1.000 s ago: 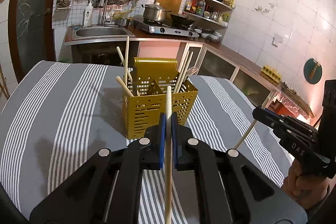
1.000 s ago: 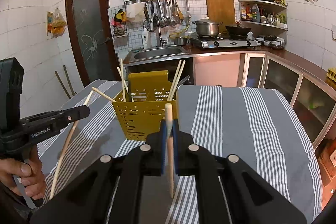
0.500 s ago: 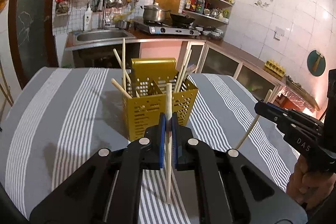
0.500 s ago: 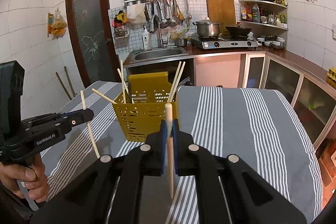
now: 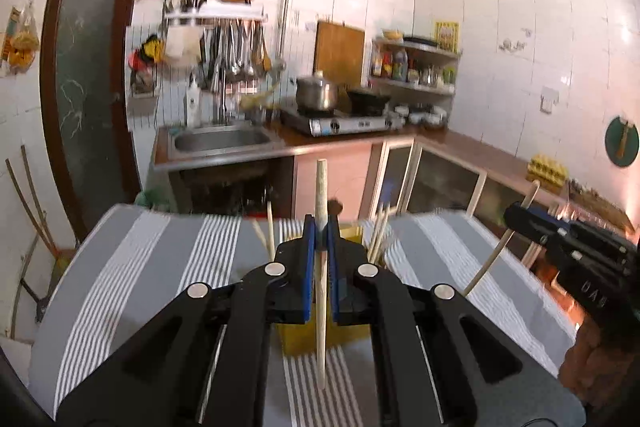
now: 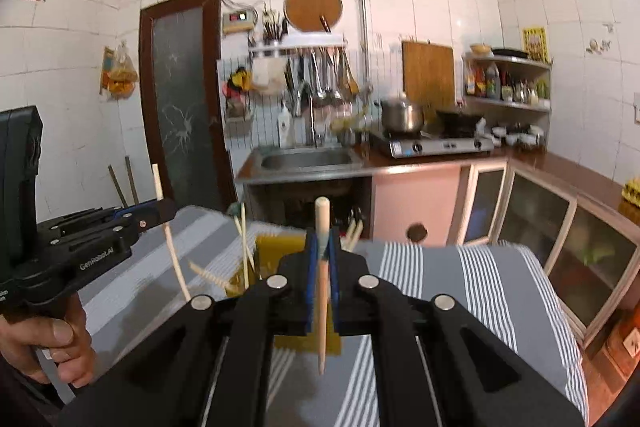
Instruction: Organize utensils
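A yellow perforated utensil holder (image 5: 352, 233) stands on the striped table, mostly hidden behind my fingers; it also shows in the right wrist view (image 6: 280, 247). Several wooden chopsticks stick up from it. My left gripper (image 5: 320, 231) is shut on a wooden chopstick (image 5: 321, 187), held upright above the holder. My right gripper (image 6: 322, 247) is shut on another chopstick (image 6: 322, 219), also upright, close over the holder. Each gripper shows in the other's view: the right one (image 5: 516, 213) at the right, the left one (image 6: 164, 211) at the left.
The table has a grey and white striped cloth (image 5: 160, 259). Behind it are a sink (image 5: 220, 141), a stove with a pot (image 5: 320, 93), hanging utensils and a dark door (image 5: 84, 75). Cabinets (image 6: 560, 227) run along the right wall.
Both grippers have risen and tilted up with their chopsticks. The holder has dropped low in both views, partly behind the fingers. The two grippers have come closer over it.
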Tool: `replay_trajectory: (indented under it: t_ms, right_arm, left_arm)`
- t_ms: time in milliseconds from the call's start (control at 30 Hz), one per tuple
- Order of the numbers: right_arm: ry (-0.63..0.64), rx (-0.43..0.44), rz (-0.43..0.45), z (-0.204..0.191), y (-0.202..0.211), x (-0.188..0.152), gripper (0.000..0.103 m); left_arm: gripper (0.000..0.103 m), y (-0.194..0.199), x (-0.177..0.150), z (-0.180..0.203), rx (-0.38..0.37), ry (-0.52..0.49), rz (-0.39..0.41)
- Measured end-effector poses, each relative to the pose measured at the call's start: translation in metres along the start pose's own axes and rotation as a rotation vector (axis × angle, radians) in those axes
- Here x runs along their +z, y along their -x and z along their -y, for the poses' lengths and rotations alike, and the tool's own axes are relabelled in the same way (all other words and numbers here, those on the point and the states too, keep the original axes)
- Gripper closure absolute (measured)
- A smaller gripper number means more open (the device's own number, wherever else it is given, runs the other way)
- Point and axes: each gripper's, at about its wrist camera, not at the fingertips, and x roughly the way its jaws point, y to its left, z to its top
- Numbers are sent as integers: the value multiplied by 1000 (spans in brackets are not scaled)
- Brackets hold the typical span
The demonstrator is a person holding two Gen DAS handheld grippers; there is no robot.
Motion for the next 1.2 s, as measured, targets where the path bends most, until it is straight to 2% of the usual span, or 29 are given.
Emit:
replay_trajectory:
  t_ms: [267,433,733,900,933,967,1000,1033,1100,1167,1200]
  right_arm:
    - [32,19,68,-11,-19,41,97]
    - [35,29,57,-10,-44,50,97]
    - [10,22,-11,-1,-95,36,97]
    - [-10,16,-87,5,-121,16,95]
    - [-12,14,-91,6,-122,14,88]
    - [-23,5,-90,8,-121,12,71]
    - [-30,2,-83,10,-119,10,63]
    - [-36,1,-75,12,-114,9,55]
    - [-35,-16,-61,15,-104,7,55]
    - [-25,-41,-45,18,-87,0,55]
    - [-21,-56,-39,21,-78,-6,55]
  left_arm:
    - [98,-7,51,10,11,-25,133]
    - [98,-34,60,6,26,-11,134]
    - [98,-91,37,-12,43,35,47]
    - [97,-114,13,-25,36,79,-53]
    - [85,-117,8,-26,35,81,-70]
    - [74,-120,3,-29,36,89,-87]
    - [55,-120,-1,-32,40,97,-91]
    - [51,-119,-3,-33,43,100,-87]
    - [51,-110,-8,-38,49,101,-82]
    - [46,-99,-12,-42,60,96,-69]
    - [35,-92,-15,-45,73,87,-58]
